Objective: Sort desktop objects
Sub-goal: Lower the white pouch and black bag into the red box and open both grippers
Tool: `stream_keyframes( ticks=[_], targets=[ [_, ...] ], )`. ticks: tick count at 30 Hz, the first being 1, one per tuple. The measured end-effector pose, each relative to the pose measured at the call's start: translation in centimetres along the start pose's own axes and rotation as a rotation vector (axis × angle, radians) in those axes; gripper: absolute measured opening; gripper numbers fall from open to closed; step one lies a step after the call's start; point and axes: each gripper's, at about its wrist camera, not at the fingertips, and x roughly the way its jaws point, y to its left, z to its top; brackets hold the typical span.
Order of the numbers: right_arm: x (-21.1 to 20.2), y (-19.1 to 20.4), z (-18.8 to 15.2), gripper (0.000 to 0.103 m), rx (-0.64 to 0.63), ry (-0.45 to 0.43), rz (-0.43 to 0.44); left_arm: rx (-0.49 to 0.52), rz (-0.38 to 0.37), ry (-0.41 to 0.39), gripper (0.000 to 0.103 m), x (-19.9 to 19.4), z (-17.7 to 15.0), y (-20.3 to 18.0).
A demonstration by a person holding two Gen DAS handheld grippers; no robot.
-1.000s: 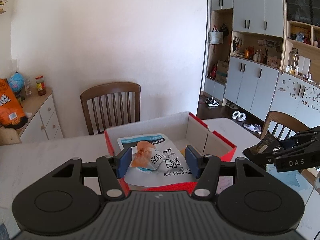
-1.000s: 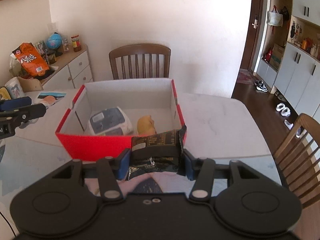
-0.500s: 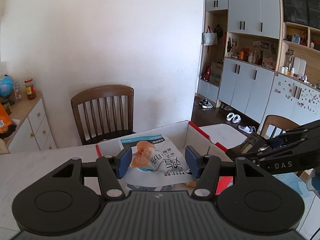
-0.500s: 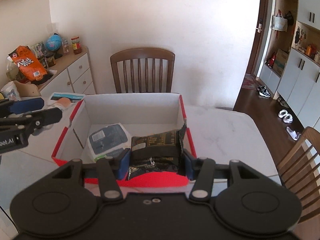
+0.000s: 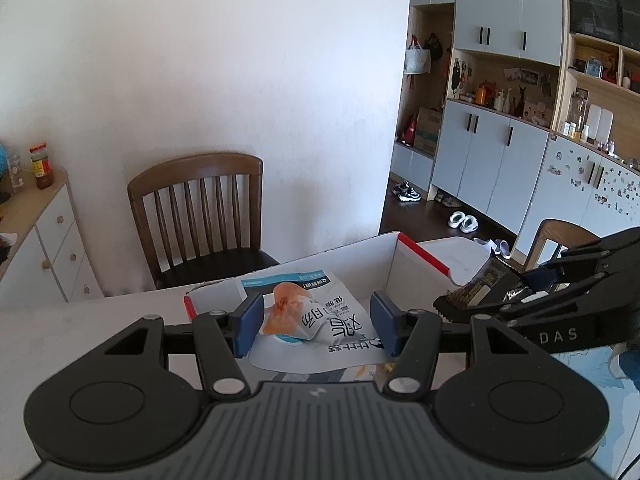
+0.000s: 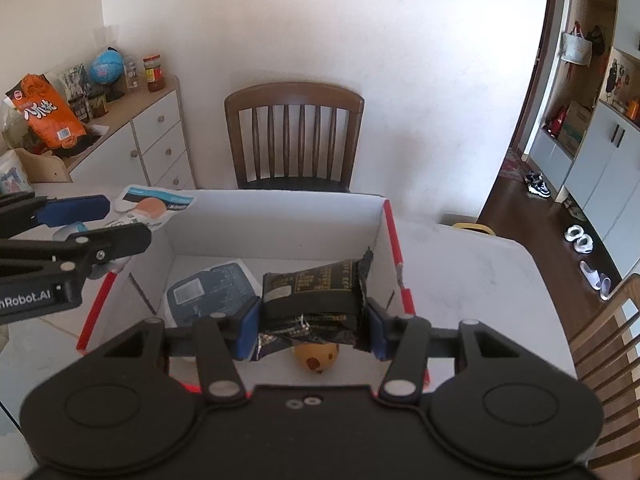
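A red box with white inside [image 6: 394, 240] stands on the white table. My right gripper [image 6: 310, 326] is shut on a black snack packet [image 6: 316, 296] and holds it over the box's inside. In the box lie a blue-and-white packet [image 6: 212, 292] and a yellow round item [image 6: 316, 356]. My left gripper [image 5: 316, 322] is shut on a white-and-blue pouch with an orange picture [image 5: 308, 316] and holds it above the box's left wall [image 5: 192, 306]. The left gripper and its pouch also show in the right wrist view [image 6: 148, 206].
A wooden chair [image 6: 294, 136] stands behind the table and another [image 6: 608, 344] at its right. A white sideboard [image 6: 132, 140] with an orange bag, a globe and jars is at the left. Cabinets and shoes are at the far right.
Both grippers moved forward and higher over the box with their packets. The black packet went from the box's front edge to above its inside.
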Motion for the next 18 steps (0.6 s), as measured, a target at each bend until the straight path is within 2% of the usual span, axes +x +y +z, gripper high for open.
stream_keyframes(
  ticks=[7,18],
  targets=[
    [2.3,0.9,0.0,0.053,0.009,0.037,0.023,-0.018,-0.053,0.03,0.057,2.9,0.6,1.9],
    [5.6,2.4,-0.7,0.053,-0.017,0.122,0.049,0.027,-0.076,0.108,0.057,6.9,0.2,2.5]
  ],
)
